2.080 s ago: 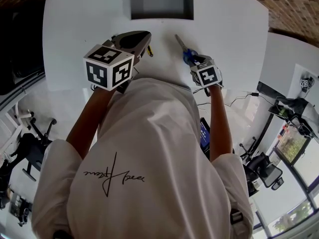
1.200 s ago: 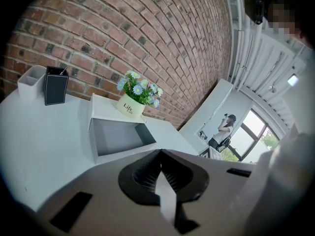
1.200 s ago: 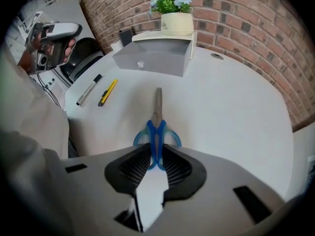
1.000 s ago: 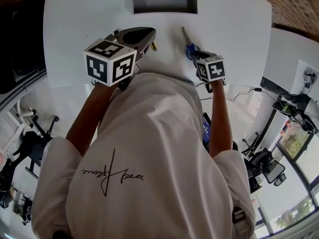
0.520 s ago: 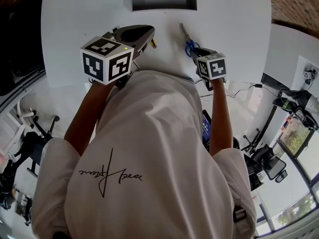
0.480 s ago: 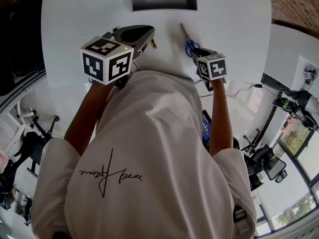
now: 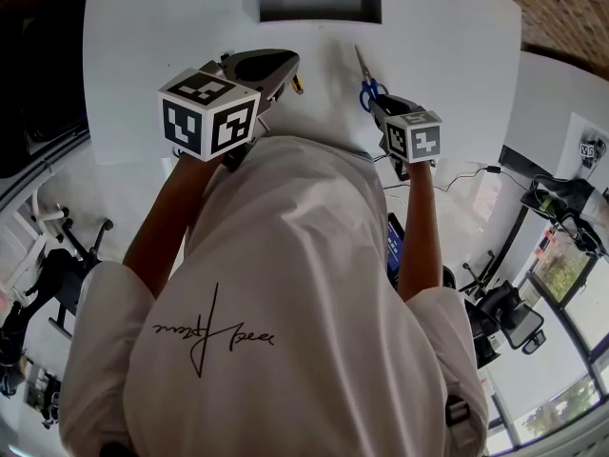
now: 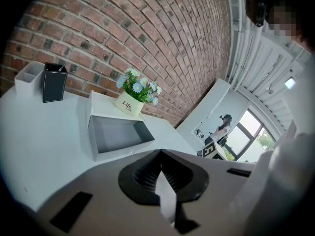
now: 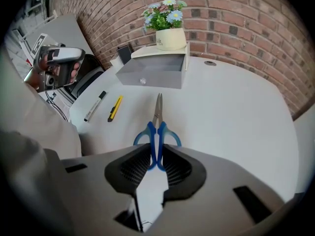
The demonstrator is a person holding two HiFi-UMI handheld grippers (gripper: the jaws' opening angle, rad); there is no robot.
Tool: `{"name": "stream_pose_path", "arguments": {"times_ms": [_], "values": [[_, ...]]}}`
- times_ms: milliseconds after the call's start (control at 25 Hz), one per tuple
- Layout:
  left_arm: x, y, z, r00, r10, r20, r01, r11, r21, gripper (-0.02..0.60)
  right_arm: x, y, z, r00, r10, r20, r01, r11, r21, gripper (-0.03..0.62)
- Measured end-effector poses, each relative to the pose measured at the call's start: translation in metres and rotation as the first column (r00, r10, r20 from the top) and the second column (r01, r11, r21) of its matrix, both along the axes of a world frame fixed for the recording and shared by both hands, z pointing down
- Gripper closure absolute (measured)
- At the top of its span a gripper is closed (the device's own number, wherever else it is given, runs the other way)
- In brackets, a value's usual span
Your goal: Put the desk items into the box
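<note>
Your left gripper (image 8: 160, 163) has its jaws pressed together on nothing and is aimed past the open grey-and-white box (image 8: 118, 134). It's idle, so the only risk there is drifting into the path to the box.

On the white table (image 9: 236, 112), to the left of the other tool, lie the black-and-white marker pen (image 9: 94, 106) and the yellow utility knife (image 9: 114, 108). Both are outside the box. Swing low across them and you could knock them away.

Your right gripper (image 9: 156, 156) has its jaws closed narrowly on the blue plastic handles of the steel scissors (image 9: 159, 109), with the blades pointing ahead toward the box. I judge that to be the weak spot. The pads hold only the rounded loops, so the long blades could swing or slide out if you tilt quickly. The tip could also catch the box's front wall if you come in too low.
</note>
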State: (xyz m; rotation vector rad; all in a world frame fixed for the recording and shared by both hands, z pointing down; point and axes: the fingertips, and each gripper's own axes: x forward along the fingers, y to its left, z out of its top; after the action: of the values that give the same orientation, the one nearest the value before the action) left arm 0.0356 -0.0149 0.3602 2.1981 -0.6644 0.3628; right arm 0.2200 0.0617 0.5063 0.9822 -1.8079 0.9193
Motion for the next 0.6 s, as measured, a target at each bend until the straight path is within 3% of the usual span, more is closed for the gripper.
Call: {"name": "stream_pose_path", "arguments": {"times_ms": [600], "values": [[0.004, 0.003, 0.001, 1.000, 0.007, 0.028, -0.008, 1.000, 0.016, 0.577, -0.002, -0.011, -0.017, 1.000, 0.020, 0.019, -0.021, 0.998, 0.064, 0.500]]}}
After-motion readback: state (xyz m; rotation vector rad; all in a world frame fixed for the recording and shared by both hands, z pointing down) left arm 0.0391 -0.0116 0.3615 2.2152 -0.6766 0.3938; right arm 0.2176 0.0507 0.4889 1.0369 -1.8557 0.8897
